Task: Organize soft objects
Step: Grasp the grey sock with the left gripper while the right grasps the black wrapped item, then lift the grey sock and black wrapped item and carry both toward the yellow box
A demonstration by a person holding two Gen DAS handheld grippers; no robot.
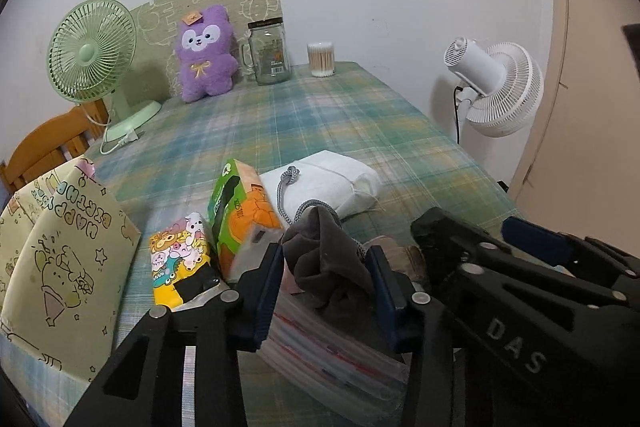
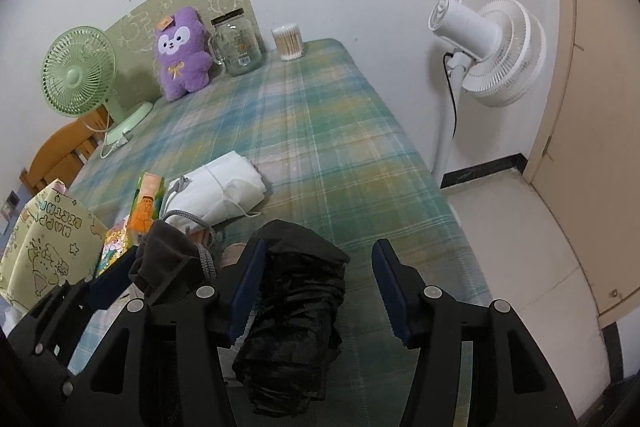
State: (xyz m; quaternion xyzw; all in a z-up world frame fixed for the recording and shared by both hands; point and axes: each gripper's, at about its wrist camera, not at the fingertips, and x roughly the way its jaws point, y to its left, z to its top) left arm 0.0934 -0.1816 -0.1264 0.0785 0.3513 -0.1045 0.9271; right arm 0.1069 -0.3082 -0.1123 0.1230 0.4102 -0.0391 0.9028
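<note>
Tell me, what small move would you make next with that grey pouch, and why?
Probably lift the grey pouch a little. The left hand-held gripper has its pads against the pouch's sides, seemingly gripping it above a stack of clear bags, while the right hand-held gripper stands open with a black bundle between its fingers, so the pouch looks free to rise.

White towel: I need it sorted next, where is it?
The white towel lies mid-table in both views, just beyond the grey pouch, right of the tissue box.
</note>
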